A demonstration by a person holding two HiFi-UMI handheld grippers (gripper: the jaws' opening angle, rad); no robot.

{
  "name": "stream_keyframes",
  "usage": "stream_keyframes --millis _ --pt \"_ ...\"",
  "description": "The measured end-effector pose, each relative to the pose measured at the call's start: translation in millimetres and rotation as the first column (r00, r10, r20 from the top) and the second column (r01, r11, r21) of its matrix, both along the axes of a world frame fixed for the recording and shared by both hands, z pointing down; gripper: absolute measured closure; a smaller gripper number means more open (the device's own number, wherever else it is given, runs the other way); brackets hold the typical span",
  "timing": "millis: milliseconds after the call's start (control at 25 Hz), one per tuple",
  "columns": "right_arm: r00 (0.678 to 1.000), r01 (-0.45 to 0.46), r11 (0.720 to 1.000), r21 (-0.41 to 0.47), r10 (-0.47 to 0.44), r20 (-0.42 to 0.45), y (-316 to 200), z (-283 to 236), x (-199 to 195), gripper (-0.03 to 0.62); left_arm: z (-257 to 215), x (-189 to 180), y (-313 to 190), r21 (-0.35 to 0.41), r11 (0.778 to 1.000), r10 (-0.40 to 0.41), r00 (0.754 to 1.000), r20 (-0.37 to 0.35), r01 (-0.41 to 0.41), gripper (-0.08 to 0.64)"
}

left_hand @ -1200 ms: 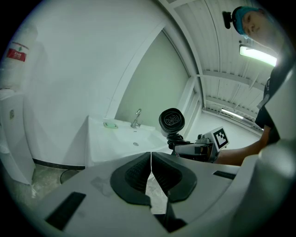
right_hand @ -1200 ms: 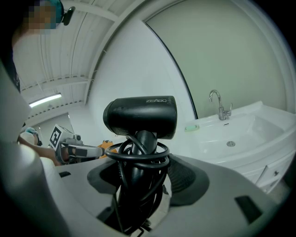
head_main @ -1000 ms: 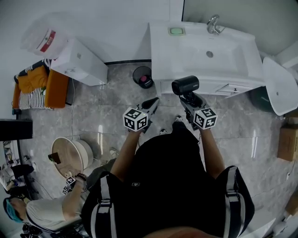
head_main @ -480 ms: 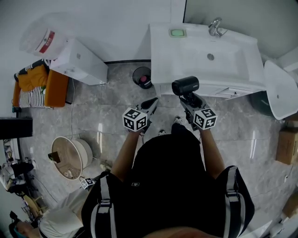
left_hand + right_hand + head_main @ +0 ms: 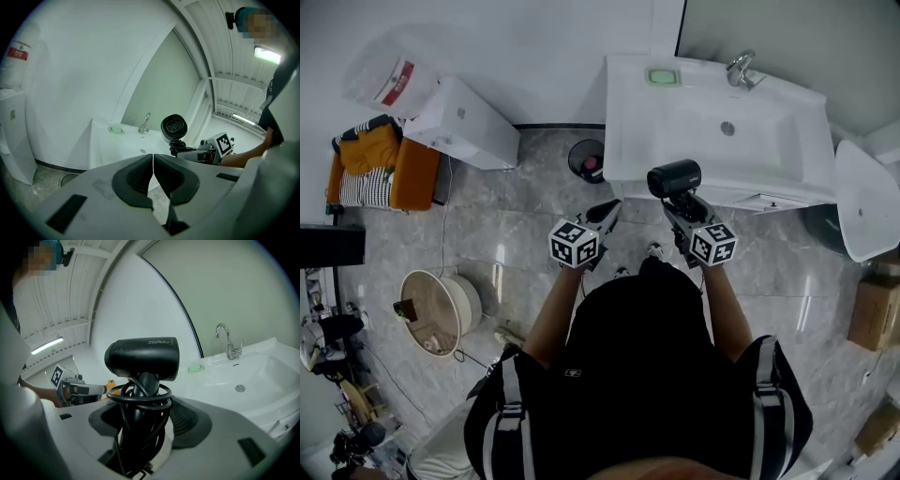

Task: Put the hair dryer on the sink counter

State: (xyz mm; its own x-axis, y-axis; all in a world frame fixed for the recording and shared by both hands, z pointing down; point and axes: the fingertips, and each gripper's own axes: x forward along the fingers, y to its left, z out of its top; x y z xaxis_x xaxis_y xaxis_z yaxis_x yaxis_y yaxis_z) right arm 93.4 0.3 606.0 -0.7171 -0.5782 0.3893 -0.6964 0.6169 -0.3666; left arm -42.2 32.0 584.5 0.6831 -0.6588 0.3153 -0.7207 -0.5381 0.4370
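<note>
A person in a black top stands before a white sink desk, both forearms stretched forward and slightly apart, a tool in each hand. The right tool is clamped on the handle of a black hair dryer. Its jaws press in from either side, with the coiled black cord looped round the handle between them. The dryer stands upright out of this tool. Its short, smooth cylindrical barrel lies crosswise just above the jaw tips and, seen from overhead, sits level with the front edge of the desk, held in the air rather than resting on it. The left tool is level with the right one and just to its left. Its dark ribbed pads are pressed together with nothing between them. Ahead of both tools the glossy moulded desk holds a rectangular basin, a chrome faucet at the back and a pale green soap dish. A round dark bin stands on the grey marbled floor ahead of the left tool.
</note>
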Motion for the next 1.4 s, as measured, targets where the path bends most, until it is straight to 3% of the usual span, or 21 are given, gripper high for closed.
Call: stream_keyframes --millis 320,1400 --pt "0.999 0.043 0.999 -0.011 -0.043 0.006 -11 4 -2 0.268 3 -2 -8 -0.016 0.999 -0.037 0.999 0.013 0.037 0.543" --pt "0.989 0.143 0.989 -0.033 -0.141 0.040 -38 17 32 0.268 7 44 -29 -0.026 0.992 -0.121 0.992 0.026 0.121 0.542"
